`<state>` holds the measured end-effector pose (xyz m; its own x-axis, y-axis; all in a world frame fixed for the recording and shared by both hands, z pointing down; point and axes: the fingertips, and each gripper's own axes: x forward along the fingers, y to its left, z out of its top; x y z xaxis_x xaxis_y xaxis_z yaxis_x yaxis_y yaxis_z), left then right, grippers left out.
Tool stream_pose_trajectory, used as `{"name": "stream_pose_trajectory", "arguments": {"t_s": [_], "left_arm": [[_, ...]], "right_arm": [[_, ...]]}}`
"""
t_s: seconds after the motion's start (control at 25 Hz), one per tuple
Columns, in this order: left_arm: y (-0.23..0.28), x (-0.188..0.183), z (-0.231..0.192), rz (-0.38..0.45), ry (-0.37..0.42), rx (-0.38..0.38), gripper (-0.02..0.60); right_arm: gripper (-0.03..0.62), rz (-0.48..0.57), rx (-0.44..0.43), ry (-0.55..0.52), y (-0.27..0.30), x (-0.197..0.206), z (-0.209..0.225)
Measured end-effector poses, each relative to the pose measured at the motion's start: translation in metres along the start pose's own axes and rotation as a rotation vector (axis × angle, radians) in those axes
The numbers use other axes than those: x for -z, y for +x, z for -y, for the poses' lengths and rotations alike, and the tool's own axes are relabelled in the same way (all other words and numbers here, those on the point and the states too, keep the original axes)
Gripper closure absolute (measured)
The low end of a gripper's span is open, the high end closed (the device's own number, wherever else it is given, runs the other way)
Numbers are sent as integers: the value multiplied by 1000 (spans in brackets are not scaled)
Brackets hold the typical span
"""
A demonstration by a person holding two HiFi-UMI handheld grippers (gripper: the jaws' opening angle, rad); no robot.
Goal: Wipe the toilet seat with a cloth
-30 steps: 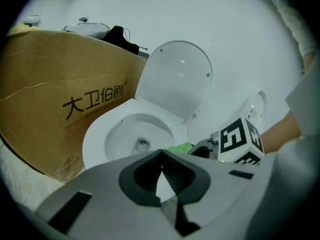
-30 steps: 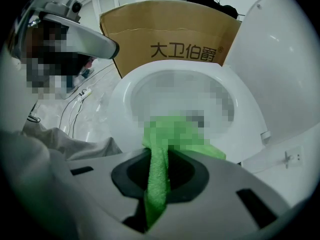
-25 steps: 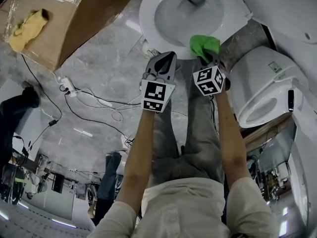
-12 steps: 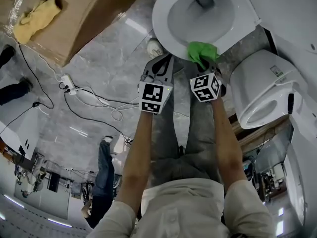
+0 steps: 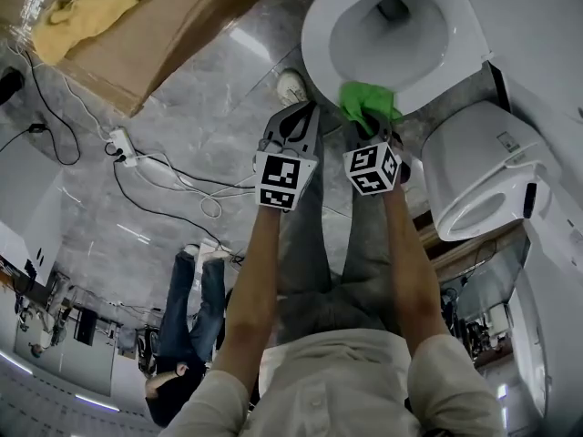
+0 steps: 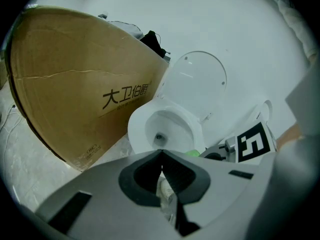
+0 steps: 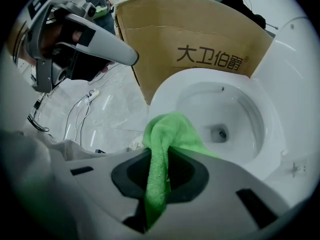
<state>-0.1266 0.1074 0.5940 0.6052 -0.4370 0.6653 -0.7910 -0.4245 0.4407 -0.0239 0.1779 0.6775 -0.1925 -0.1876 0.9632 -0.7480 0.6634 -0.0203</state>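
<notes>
Green cloth point(image 7: 165, 134) is clamped between the jaws of the right tool point(image 5: 369, 124), and its free end bunches at the front rim of the white toilet seat point(image 5: 314, 44). The left tool point(image 5: 303, 109) hovers just beside it above the grey floor point(image 5: 182, 153), jaws together on nothing. A cardboard box point(image 5: 191, 16) stands left of the toilet.

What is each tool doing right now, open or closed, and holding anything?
Left tool: closed, nothing between its jaws.
Right tool: closed on the green cloth.
</notes>
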Motion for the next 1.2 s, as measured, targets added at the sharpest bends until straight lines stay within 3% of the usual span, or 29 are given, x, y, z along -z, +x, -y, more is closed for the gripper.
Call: {"name": "stream_pose_trajectory", "arguments": {"t_s": [0.64, 1.2], "left_arm": [[-14, -6, -37, 23, -65, -69, 569], [-18, -14, -58, 37, -95, -115, 569]], "right_arm": [[546, 31, -86, -128, 15, -52, -27], [546, 109, -130, -152, 30, -109, -21]]}}
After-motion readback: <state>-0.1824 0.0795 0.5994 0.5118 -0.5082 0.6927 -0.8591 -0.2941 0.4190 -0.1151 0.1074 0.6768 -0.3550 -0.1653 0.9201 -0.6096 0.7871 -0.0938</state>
